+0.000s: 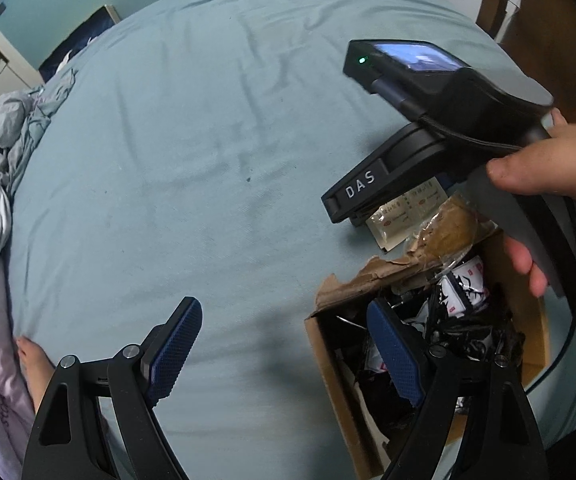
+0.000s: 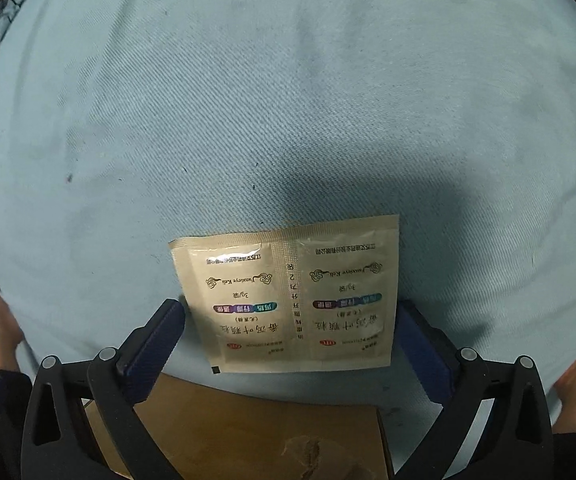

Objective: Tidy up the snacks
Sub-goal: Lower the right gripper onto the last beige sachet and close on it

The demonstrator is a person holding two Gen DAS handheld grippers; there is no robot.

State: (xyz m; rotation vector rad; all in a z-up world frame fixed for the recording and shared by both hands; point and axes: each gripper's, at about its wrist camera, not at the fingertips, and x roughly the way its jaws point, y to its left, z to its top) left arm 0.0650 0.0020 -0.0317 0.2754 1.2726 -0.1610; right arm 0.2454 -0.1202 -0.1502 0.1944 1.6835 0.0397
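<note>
Here my right tool [image 2: 290,334] points almost straight down at the bed [image 2: 288,100], its jaws spread wide, one pad [image 2: 155,344] on each side of a tan sachet pair [image 2: 292,300]. The pads sit just off its short edges, not pressing; nothing is held. The pair is two sachets joined side by side along a seam, lying flat on the sheet. Its long axis runs left to right across my right view, from one pad to the other, and its print reads upside down to me, tops toward me. Just below it in that view lies a brown box flap [image 2: 247,432].

My left tool [image 1: 288,356] also stands wide open and empty, one finger over bare sheet, the other over the open cardboard box [image 1: 328,360]. Inside the box I see several black-and-white packets [image 1: 464,288]; I cannot count them. A brown snack pack [image 1: 448,224] rests at its far edge. My right hand [image 1: 560,168] grips its handle above.
</note>
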